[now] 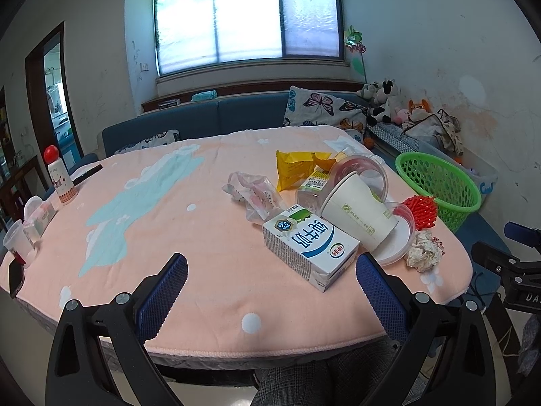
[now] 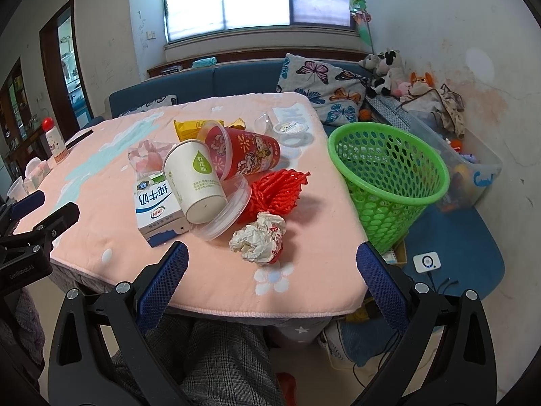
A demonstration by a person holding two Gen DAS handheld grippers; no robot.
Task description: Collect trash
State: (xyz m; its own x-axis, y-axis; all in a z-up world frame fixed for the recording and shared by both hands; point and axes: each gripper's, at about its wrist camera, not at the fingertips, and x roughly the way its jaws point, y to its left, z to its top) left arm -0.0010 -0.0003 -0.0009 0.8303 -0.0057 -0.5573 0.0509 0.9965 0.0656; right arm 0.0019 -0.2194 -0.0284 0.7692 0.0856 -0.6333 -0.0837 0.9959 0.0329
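Step in hand, as judged: approach phase, nothing collected yet. Both grippers are held off the near table edge, jaws spread wide, nothing between the pads.

Left gripper (image 1: 270, 291): released. The milk carton (image 1: 309, 248) lies on its side at roughly 1 o'clock from the gripper midpoint, just beside the right pad, not touched.

Right gripper (image 2: 272, 277): released. The crumpled paper ball (image 2: 257, 237) sits at 12 o'clock, just ahead of the fingertips and between their lines, on the pink table cover (image 2: 216, 291).

Trash is piled at the near right part of the table:
- white paper cup (image 2: 195, 182), tipped over, leaning on the carton and on a clear plastic lid (image 2: 233, 211)
- red printed cup (image 2: 243, 152) lying behind it at 11 o'clock
- red foam fruit net (image 2: 279, 191), touching the paper ball at its 12 o'clock
- yellow wrapper (image 1: 292, 165) and crinkled clear bag (image 1: 252, 193) further back

The green mesh basket (image 2: 389, 176) is seen at 2 o'clock from the right gripper, beyond the table's right edge. Appears empty; the bottom is not fully visible.

Next move, as judged: the right gripper is to be advanced and lowered onto the paper ball, closed, then carried to 2 o'clock over the basket rim. The ball is light and springy, so a full close is needed. The fruit net may be dragged along.
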